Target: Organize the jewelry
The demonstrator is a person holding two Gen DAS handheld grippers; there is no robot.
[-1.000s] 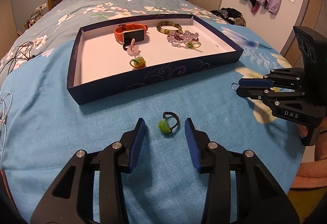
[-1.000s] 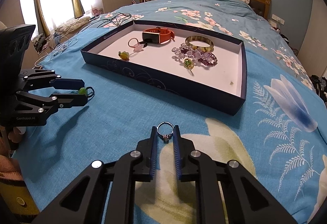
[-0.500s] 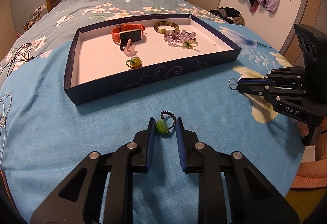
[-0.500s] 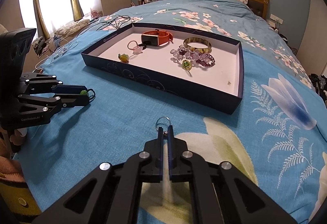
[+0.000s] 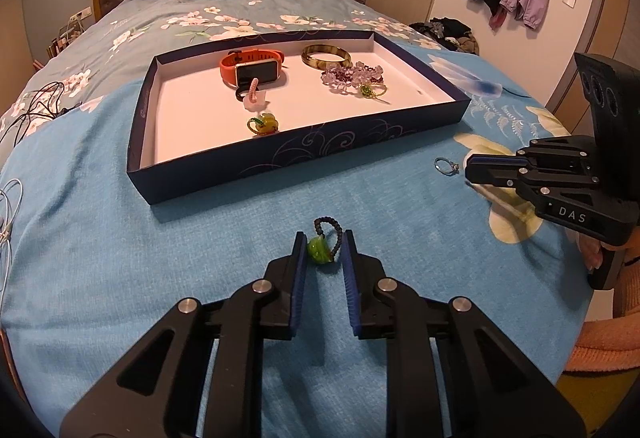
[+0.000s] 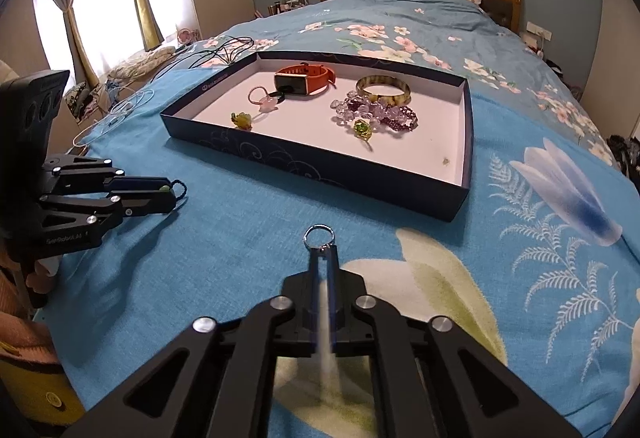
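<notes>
Rings on the bedspread, one in each gripper! The left gripper (image 5: 323, 244), jaws just drawn in, pinches the green-stone ring (image 5: 320, 251); the right gripper (image 6: 322, 252) nips the silver ring (image 6: 318, 237) by its stone, jaws barely apart. Both lie short of the box's (image 5: 280, 162) near wall. Lift gently, clear that wall, release low.

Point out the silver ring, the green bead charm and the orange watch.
silver ring (image 6: 318, 237): right wrist view, on its band.
green bead charm (image 5: 319, 251): left wrist view, on the green bead.
orange watch (image 5: 256, 71): left wrist view, on its screen.
</notes>
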